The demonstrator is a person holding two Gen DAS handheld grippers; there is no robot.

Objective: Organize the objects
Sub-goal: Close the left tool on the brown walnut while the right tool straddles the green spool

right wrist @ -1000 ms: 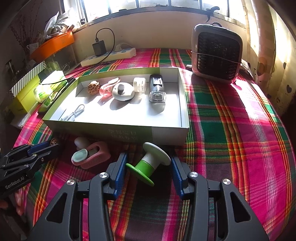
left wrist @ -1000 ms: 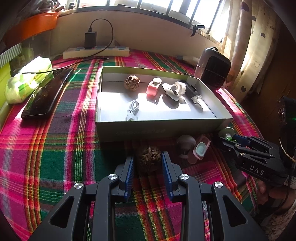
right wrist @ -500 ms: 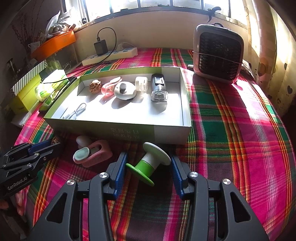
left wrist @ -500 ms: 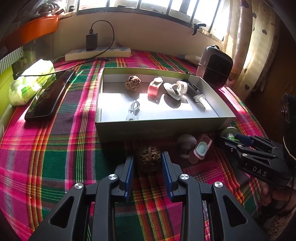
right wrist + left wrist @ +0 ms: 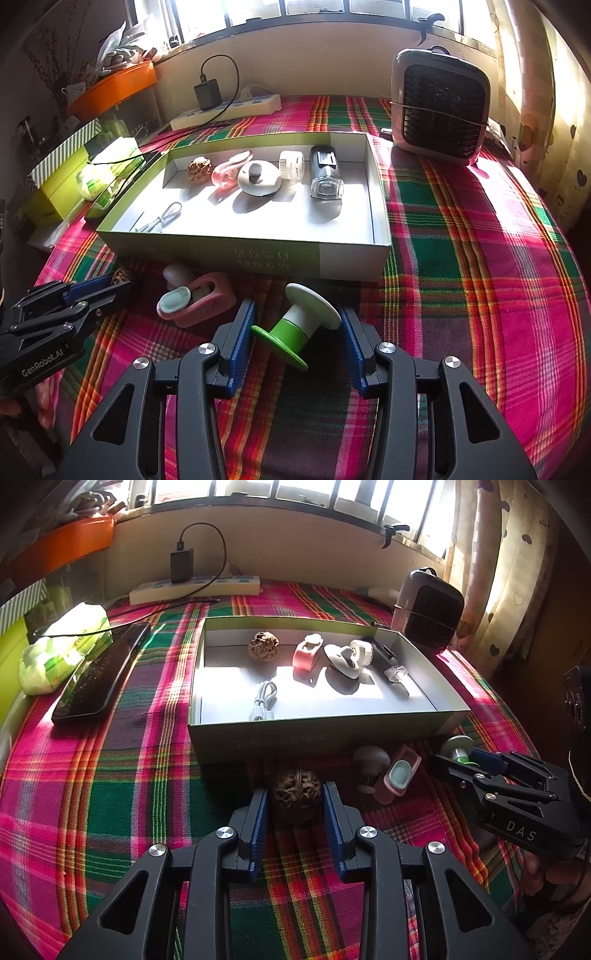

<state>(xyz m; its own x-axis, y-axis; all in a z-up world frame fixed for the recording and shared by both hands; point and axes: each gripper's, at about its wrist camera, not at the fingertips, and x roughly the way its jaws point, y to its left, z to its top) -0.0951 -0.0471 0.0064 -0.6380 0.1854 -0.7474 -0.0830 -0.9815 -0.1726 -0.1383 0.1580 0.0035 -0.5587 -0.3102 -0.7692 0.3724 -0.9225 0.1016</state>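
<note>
Plaid cloth covers the table. An open box sits mid-table, in front of a small fan and a power strip.

Left gripper: blue pads on either side of a walnut, which rests on the cloth just in front of the box wall. Both pads look pressed to its sides, so it is gripped, not lifted.

Right gripper: jaws about half apart, straddling a green-and-white spool that lies tilted on the cloth near the box front. White disc meets the right pad; green disc meets the left pad. Looks clamped.

Between the two grippers on the cloth: a pink holder with a pale oval cap, touching a small rounded knob behind it.

Inside the box: a second walnut, a pink clip, a grey disc, a white cylinder, a dark clear-ended device, and a coiled white cable.

Left of the box: a dark phone and a tissue pack.
</note>
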